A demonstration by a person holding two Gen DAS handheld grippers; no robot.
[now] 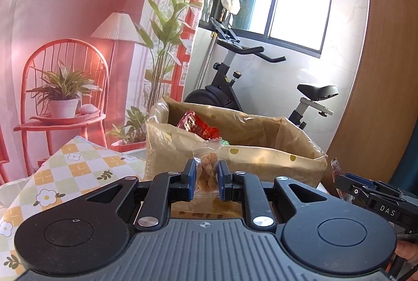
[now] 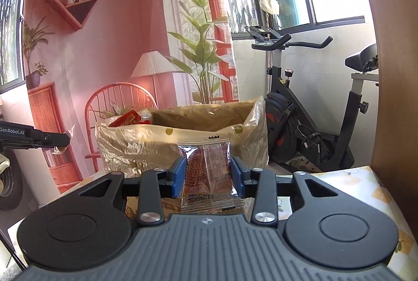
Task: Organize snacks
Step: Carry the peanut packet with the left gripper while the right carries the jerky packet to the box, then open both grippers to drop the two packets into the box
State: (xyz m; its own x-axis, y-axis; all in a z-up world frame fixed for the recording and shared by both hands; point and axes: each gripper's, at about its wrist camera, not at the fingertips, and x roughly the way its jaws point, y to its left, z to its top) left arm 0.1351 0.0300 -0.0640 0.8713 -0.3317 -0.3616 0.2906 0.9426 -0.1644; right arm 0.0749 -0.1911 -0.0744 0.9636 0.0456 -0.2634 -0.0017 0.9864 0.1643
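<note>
My left gripper [image 1: 206,180] is shut on a small clear packet of brown fried snack [image 1: 207,171], held upright in front of a box lined with a dotted tan plastic bag [image 1: 261,158]. A red snack pack [image 1: 196,125] lies inside that box. My right gripper [image 2: 208,176] is shut on a clear packet with a dark red-brown snack [image 2: 206,171], also just short of the same lined box [image 2: 146,142], where the red pack [image 2: 126,120] shows at the left rim. Each gripper appears at the edge of the other's view: the right gripper [image 1: 376,194], the left gripper [image 2: 34,137].
The box stands on a table with a checked floral cloth [image 1: 65,171]. Behind it are an exercise bike [image 1: 235,77] by a window and a pink printed backdrop [image 1: 65,19]. A brown wooden panel [image 1: 378,72] rises at the right.
</note>
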